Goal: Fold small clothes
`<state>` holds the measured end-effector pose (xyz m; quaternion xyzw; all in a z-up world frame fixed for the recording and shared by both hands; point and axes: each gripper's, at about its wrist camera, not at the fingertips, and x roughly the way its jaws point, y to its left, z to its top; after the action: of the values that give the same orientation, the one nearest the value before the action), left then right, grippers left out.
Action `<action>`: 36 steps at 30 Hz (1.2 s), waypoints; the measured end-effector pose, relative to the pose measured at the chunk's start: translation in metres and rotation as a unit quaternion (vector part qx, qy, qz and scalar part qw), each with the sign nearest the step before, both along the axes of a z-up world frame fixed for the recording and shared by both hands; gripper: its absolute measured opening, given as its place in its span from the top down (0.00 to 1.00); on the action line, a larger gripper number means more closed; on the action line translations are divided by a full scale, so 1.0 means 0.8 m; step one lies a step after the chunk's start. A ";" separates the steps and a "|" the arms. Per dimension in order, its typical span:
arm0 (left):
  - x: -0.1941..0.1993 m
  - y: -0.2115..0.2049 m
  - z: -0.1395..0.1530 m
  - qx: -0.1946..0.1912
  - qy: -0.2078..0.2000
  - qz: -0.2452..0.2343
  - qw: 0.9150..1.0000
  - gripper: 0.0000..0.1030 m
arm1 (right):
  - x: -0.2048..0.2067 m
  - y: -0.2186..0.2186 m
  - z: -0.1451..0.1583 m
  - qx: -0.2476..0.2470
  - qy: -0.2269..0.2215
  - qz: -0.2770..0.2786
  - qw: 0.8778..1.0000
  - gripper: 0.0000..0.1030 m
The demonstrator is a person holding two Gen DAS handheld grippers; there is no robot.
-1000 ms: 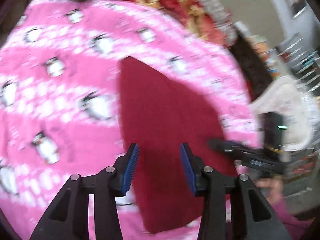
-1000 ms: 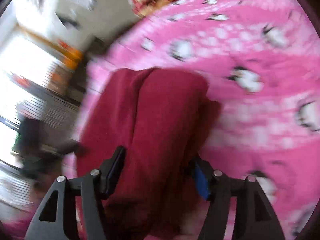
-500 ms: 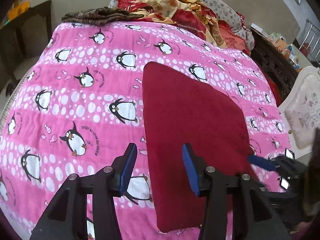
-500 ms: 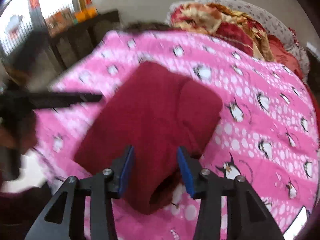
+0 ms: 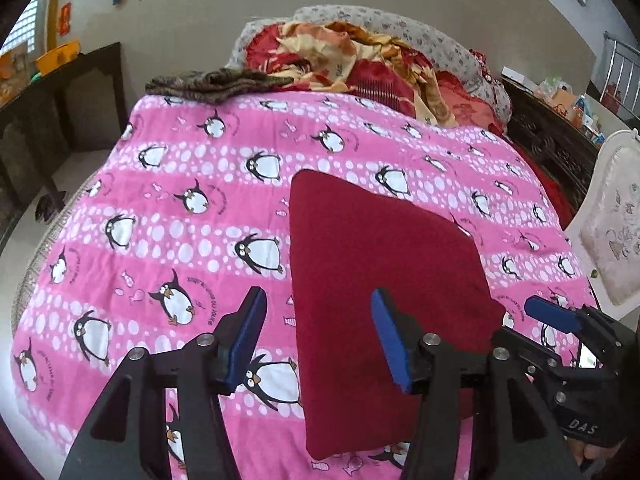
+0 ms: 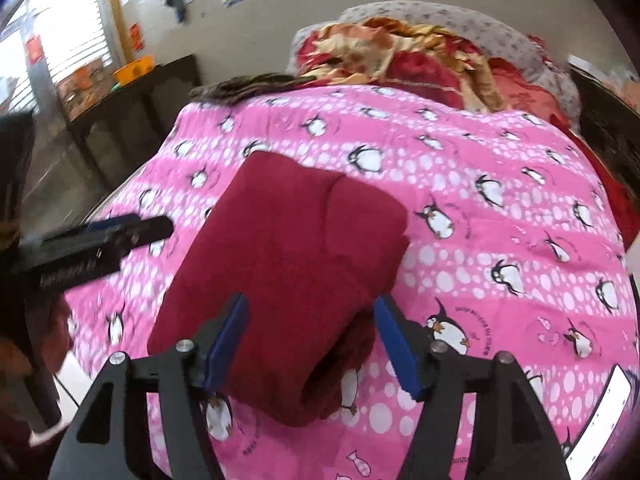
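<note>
A dark red garment (image 5: 380, 280) lies folded into a flat rectangle on the pink penguin blanket (image 5: 180, 208); it also shows in the right wrist view (image 6: 292, 280), with a rolled open fold at its near end. My left gripper (image 5: 318, 340) is open and empty, held above the garment's near left edge. My right gripper (image 6: 310, 340) is open and empty, held above the garment's near end. The right gripper shows at the right edge of the left wrist view (image 5: 560, 320), and the left gripper at the left of the right wrist view (image 6: 100, 240).
A heap of red and yellow bedding (image 5: 360, 60) and a brown knit piece (image 5: 212, 82) lie at the bed's far end. A dark table (image 5: 52, 96) stands left of the bed, a white chair (image 5: 612, 220) right. A phone (image 6: 600, 420) lies at the blanket's near right.
Both grippers have pulled back and up from the red garment, which now lies still and folded on the blanket. The right jaws no longer straddle the cloth.
</note>
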<state>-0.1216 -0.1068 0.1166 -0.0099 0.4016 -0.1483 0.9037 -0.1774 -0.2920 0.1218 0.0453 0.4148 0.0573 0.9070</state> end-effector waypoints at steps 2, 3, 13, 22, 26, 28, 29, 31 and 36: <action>-0.003 0.002 0.003 0.003 -0.009 0.009 1.000 0.61 | 0.005 0.001 0.000 0.002 0.003 -0.012 1.000 0.30; -0.006 0.004 0.005 0.000 -0.015 0.012 1.000 0.58 | 0.008 0.002 -0.001 0.004 0.006 -0.020 1.000 0.30; -0.014 0.003 0.005 0.020 -0.025 0.012 0.999 0.50 | 0.017 0.007 -0.009 0.007 0.016 -0.063 0.998 0.24; -0.011 0.009 -0.001 0.022 -0.021 0.030 0.999 0.50 | 0.023 0.003 -0.014 0.005 0.015 -0.076 0.997 0.19; -0.012 0.008 -0.001 0.028 -0.024 0.031 0.999 0.50 | 0.027 0.006 -0.018 0.006 0.019 -0.075 0.997 0.18; -0.012 0.008 -0.001 0.030 -0.024 0.032 0.999 0.50 | 0.029 0.008 -0.019 0.004 0.020 -0.074 0.997 0.17; -0.011 0.008 -0.002 0.031 -0.024 0.033 0.999 0.50 | 0.030 0.010 -0.020 0.003 0.020 -0.073 0.997 0.17; -0.010 0.009 -0.003 0.033 -0.024 0.035 0.999 0.50 | 0.031 0.012 -0.020 0.001 0.019 -0.072 0.997 0.17; -0.005 0.010 -0.007 0.035 -0.019 0.038 0.998 0.50 | 0.034 0.014 -0.023 0.001 0.022 -0.074 0.997 0.17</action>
<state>-0.1256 -0.0987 0.1106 0.0097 0.3883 -0.0996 0.9161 -0.1501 -0.2806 0.1036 0.0780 0.4301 -0.0101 0.8994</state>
